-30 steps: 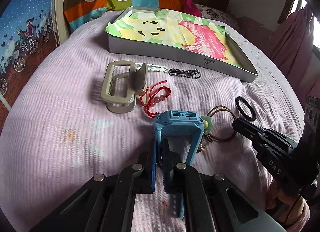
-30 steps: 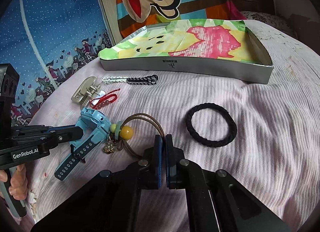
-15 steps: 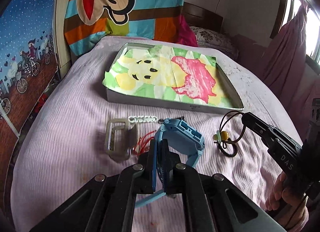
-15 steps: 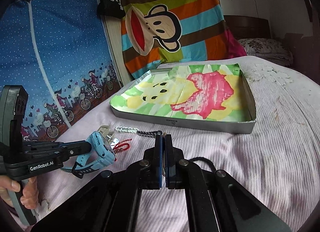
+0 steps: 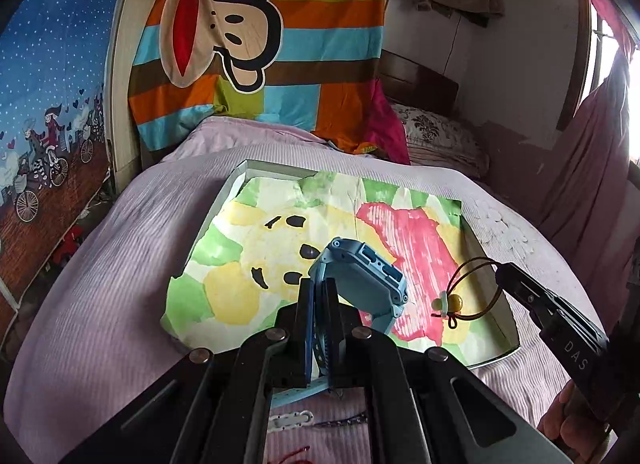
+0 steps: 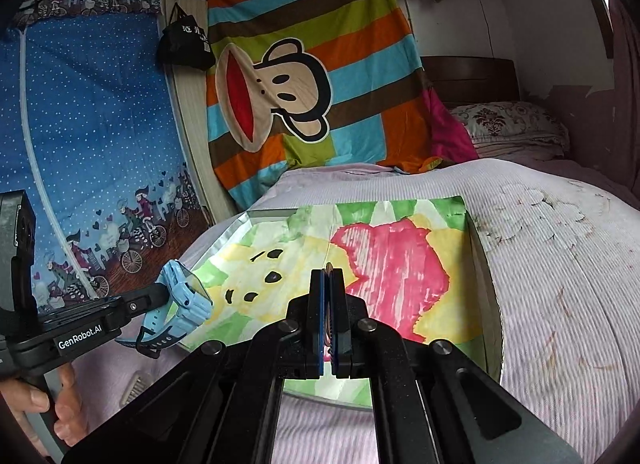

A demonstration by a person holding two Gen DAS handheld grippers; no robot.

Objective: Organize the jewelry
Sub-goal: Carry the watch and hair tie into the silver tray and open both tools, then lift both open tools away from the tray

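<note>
I'm holding the blue watch [image 5: 362, 278] up over the tray [image 5: 498, 296] right now, my left fingers [image 5: 318, 304] pinched together on its strap, with the watch body sticking out toward one o'clock of them. In the right camera the watch is hanging off the left gripper at about nine o'clock, just over the tray's near-left corner, not touching the paper lining.

My right gripper [image 5: 506, 275] is carrying the brown hair tie with the yellow bead [image 5: 456, 302], and that loop is dangling over the pink patch at the tray's right side, around three o'clock in the left view. Up close, the right fingers [image 6: 316, 304] are pressed together with only a sliver of the cord peeking out at the tips.

So where am I standing? Both pieces are in the air above the tray, neither one set down yet. As far as I can see the tray's lining is bare, so nothing is looking sorted so far. Down on the bed, at six o'clock under my left gripper, a white chain clip [image 5: 290, 420], a dark clip [image 5: 344, 420] and a bit of red cord [image 5: 296, 453] are lying and waiting their turn. I'm judging this as early going: two drops coming up, then more trips for the rest.
</note>
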